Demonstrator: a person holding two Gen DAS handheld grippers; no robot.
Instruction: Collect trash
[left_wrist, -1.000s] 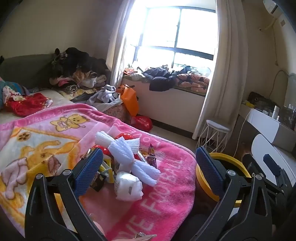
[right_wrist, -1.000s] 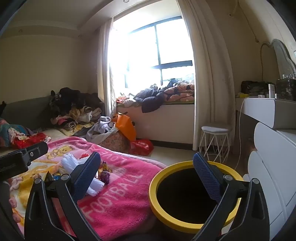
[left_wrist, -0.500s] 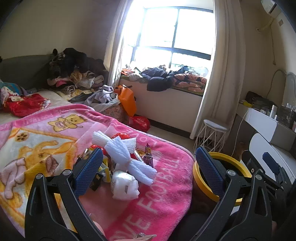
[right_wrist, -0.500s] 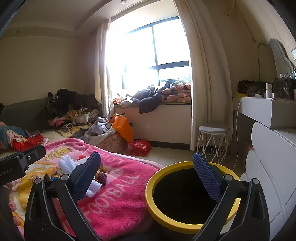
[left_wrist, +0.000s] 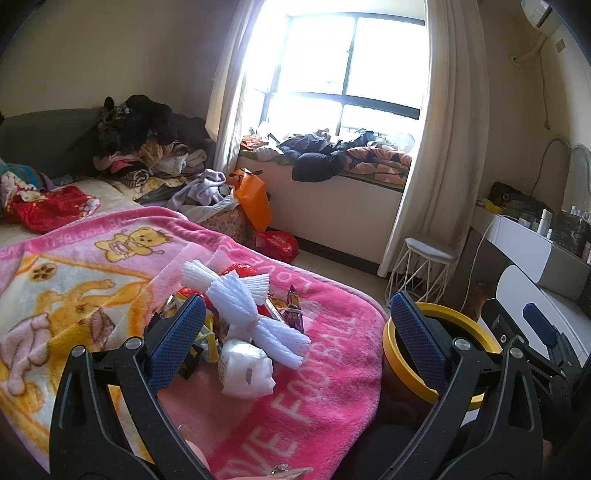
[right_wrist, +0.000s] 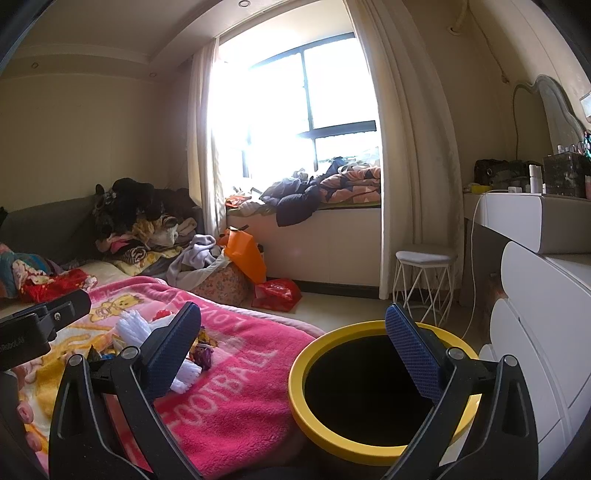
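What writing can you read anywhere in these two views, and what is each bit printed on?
"FOOTBALL": white letters on the pink blanket, read in the right wrist view.
"LOVE": upside down along the blanket's far border, same view.
"VE FOOTBALL": the same blanket, left wrist view; the first letters are hidden.
Snack wrappers, dresser bottles and the print on the left gripper: too small or blurred.

I'm working in a lived-in bedroom. I see a bed with a pink blanket, clothes heaped on the window seat, and a dressing table.

We see a fleecy, matt pink blanket, ribbed white foam netting, a smooth yellow-rimmed bin, and knurled blue fingers on matt black plastic.
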